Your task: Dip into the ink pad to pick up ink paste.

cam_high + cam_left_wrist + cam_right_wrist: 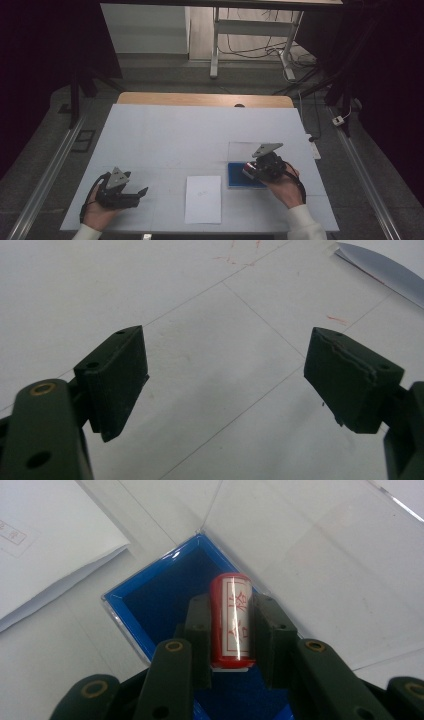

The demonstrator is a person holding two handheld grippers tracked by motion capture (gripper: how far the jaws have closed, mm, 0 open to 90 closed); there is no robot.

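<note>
Red and cylindrical, the stamp [231, 621] is pinched between the jaws of the right gripper [231, 630] over the blue ink tray [150, 605] (its characters are legible in the right gripper view). Beyond, white paper [203, 199] lies on the tabletop [165, 135]; the left gripper [225, 375] is held with jaws spread, nothing between.

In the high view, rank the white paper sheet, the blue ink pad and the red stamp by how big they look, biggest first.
1. White paper sheet
2. Blue ink pad
3. Red stamp, held in the right gripper
</note>
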